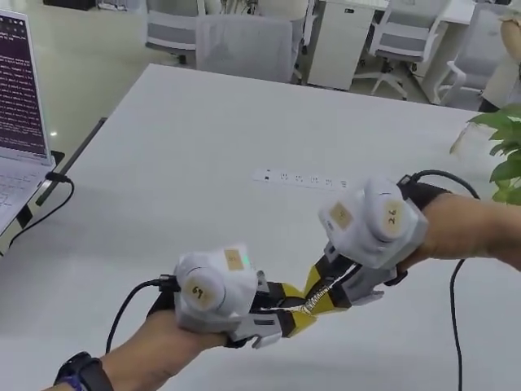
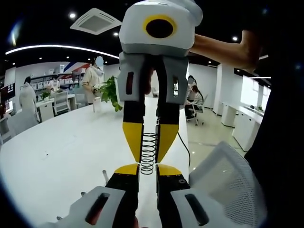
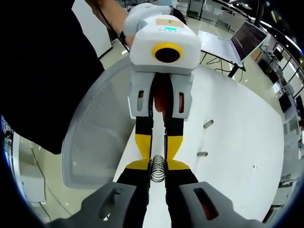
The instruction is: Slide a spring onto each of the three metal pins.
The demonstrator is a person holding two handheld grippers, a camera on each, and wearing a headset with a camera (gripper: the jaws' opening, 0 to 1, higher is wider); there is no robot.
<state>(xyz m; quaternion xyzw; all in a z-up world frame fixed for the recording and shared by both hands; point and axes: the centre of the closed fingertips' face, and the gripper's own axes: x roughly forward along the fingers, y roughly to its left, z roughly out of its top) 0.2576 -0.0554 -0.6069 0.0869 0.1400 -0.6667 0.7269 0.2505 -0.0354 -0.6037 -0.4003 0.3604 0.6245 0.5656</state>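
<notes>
A small steel spring (image 1: 312, 304) hangs above the white table (image 1: 203, 163), where my two grippers meet tip to tip. My right gripper (image 1: 321, 297) comes in from the upper right and is shut on the spring (image 3: 157, 170), which lies along its yellow fingers (image 2: 133, 137). My left gripper (image 1: 299, 312) reaches from the lower left. Its jaws stand narrow around the spring's near end (image 2: 148, 167). I cannot make out a pin inside the coils. Two short metal pins (image 3: 208, 124) (image 3: 202, 154) lie loose on the table, and another pin (image 2: 105, 176) lies beside my left jaws.
An open laptop (image 1: 16, 122) and its cable (image 1: 49, 204) sit at the table's left edge. A white power strip (image 1: 301, 177) lies mid-table, with a green plant (image 1: 505, 155) at the right edge. A mesh chair back (image 3: 95, 137) stands close by the table.
</notes>
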